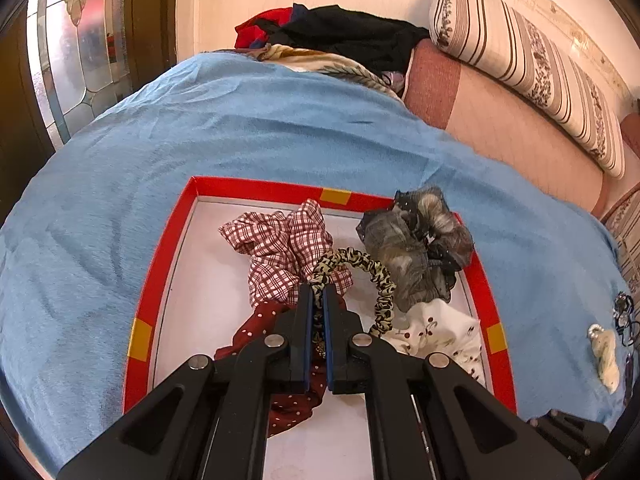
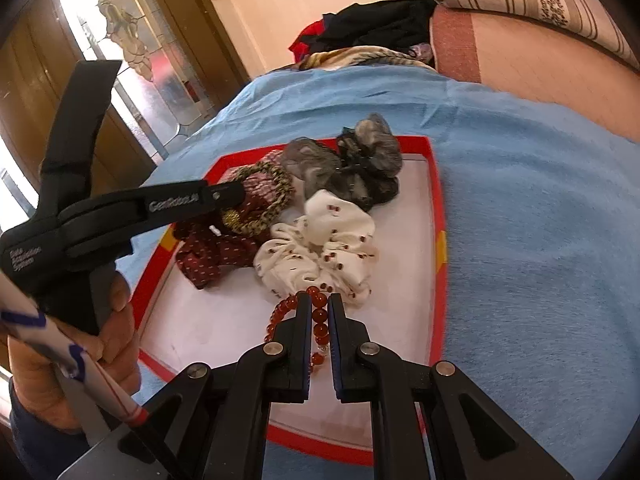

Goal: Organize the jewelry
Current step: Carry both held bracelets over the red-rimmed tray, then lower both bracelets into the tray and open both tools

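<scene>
A red-rimmed tray (image 1: 160, 280) with a white floor lies on the blue blanket (image 1: 240, 128). It holds a red plaid scrunchie (image 1: 280, 244), a grey sheer scrunchie (image 1: 416, 240), a white cherry-print scrunchie (image 1: 440, 332) and a dark red dotted scrunchie (image 1: 256, 328). My left gripper (image 1: 319, 294) is shut on a leopard-print hair tie (image 1: 360, 264) and holds it above the tray. My right gripper (image 2: 320, 304) is shut on a red bead bracelet (image 2: 320, 320) over the tray's near part (image 2: 400, 320), just in front of the white scrunchie (image 2: 320, 248). The left gripper (image 2: 230, 196) shows there at the left.
Loose jewelry and a cream piece (image 1: 606, 356) lie on the blanket to the right of the tray. A clothes pile (image 1: 340, 36) sits at the far end of the bed. A striped bolster (image 1: 520, 64) lies along the wall. A glass door (image 1: 80, 60) stands at the left.
</scene>
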The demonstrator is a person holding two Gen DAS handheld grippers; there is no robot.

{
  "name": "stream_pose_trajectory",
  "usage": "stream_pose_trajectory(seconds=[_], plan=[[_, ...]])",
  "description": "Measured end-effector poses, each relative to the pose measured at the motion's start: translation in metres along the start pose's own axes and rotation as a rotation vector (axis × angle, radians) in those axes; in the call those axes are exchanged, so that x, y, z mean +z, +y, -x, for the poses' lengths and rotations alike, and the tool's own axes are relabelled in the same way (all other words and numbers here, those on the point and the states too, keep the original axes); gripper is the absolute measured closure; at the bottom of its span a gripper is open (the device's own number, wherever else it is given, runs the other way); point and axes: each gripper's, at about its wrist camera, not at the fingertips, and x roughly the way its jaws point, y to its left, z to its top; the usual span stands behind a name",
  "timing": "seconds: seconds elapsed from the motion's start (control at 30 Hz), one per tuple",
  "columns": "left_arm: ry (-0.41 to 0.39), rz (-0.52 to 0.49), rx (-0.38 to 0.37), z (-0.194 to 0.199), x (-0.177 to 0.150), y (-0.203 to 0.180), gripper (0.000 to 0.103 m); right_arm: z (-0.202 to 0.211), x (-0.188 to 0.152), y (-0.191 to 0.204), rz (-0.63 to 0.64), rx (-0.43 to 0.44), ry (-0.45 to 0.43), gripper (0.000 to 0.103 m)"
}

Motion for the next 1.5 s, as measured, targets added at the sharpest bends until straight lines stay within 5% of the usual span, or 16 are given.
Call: stream_pose_trajectory(seconds=[0.63, 1.27, 1.37, 1.43, 1.5], plan=[[0.048, -0.026, 0.045, -0.013, -0.003, -0.004, 0.098, -0.002, 0.001, -0.018, -0.039, -0.046, -0.005, 0.094], [0.045, -0.031, 0.028, -0.012, -0.002, -0.004, 0.094, 0.014, 0.004, -0.019, -0.056, 0.002, -0.005, 0.088], [0.043, -0.037, 0.028, -0.012, -0.002, -0.006, 0.094, 0.017, 0.006, -0.018, -0.06, -0.002, -0.01, 0.07], [0.041, -0.04, 0.03, -0.012, -0.002, -0.007, 0.094, 0.02, 0.006, -0.018, -0.076, -0.01, -0.022, 0.047], [0.039, -0.043, 0.032, -0.012, -0.003, -0.008, 0.094, 0.024, 0.007, -0.019, -0.087, -0.017, -0.042, 0.04]])
